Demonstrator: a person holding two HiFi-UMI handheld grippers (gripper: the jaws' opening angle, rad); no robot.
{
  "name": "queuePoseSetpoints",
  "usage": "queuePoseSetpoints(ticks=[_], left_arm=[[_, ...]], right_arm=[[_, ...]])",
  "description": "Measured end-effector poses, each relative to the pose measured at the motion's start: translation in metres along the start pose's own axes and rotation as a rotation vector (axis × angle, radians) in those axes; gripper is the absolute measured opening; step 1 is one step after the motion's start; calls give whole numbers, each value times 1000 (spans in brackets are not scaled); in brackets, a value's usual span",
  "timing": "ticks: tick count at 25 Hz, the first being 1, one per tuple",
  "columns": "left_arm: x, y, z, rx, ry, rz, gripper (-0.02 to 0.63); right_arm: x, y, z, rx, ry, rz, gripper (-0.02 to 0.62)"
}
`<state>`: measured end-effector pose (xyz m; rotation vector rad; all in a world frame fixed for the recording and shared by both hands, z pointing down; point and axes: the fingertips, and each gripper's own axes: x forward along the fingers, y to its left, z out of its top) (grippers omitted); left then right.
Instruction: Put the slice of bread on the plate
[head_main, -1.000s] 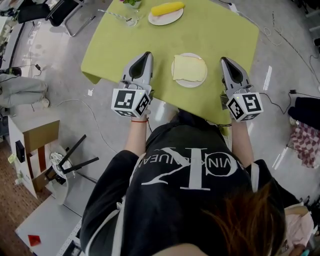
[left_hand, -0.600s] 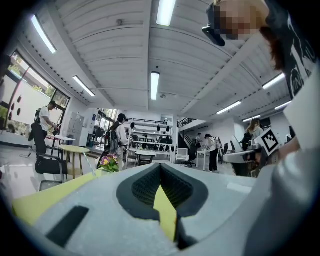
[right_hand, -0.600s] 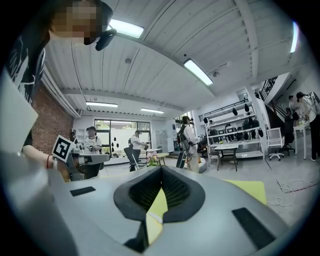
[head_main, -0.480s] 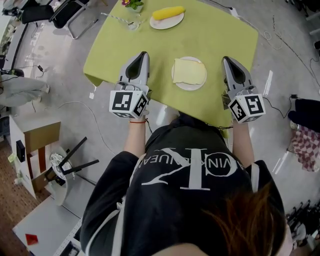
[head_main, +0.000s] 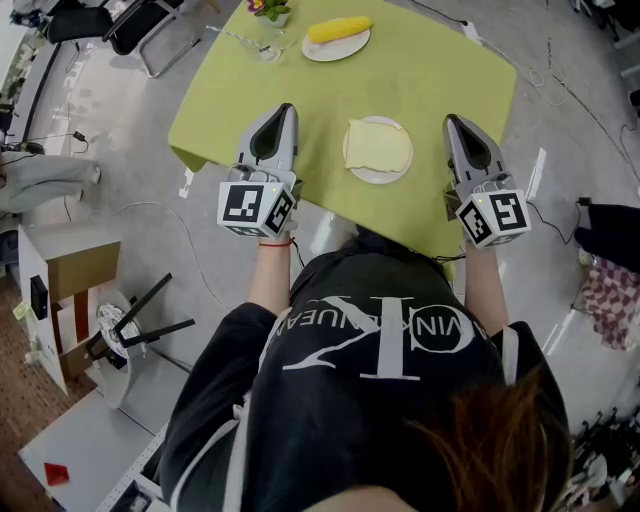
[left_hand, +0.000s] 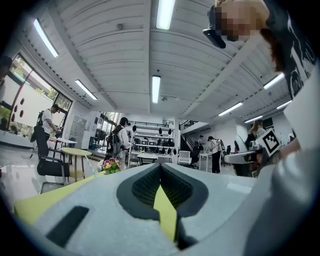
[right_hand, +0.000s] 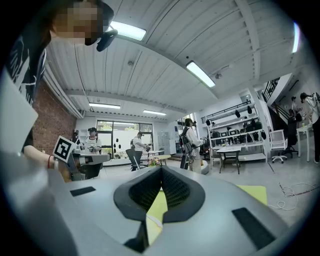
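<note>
A pale slice of bread (head_main: 379, 141) lies flat on a small white plate (head_main: 381, 175) near the front edge of the yellow-green table (head_main: 430, 70). My left gripper (head_main: 290, 107) hovers level to the left of the plate, jaws shut and empty, their tips meeting in the left gripper view (left_hand: 160, 164). My right gripper (head_main: 449, 118) is held level to the right of the plate, also shut with nothing in it (right_hand: 161, 168). Neither gripper touches the bread or the plate.
At the table's far edge stand a second plate with a yellow corn cob (head_main: 336, 31) and a small pot of flowers (head_main: 268, 8). Chairs (head_main: 120, 25) stand at the far left, a cardboard box (head_main: 75, 275) on the left floor, cables (head_main: 560, 70) on the right.
</note>
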<state>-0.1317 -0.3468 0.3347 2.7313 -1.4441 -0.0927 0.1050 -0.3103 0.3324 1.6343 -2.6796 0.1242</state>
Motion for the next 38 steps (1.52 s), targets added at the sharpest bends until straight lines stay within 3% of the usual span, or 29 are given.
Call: queuePoseSetpoints(ticks=[15, 38], left_arm=[[-1, 4, -1, -6, -2, 13, 6], [5, 4, -6, -8, 21, 5, 6]], right_arm=[[9, 4, -2, 0, 8, 29, 0], [11, -2, -7, 9, 32, 7, 0]])
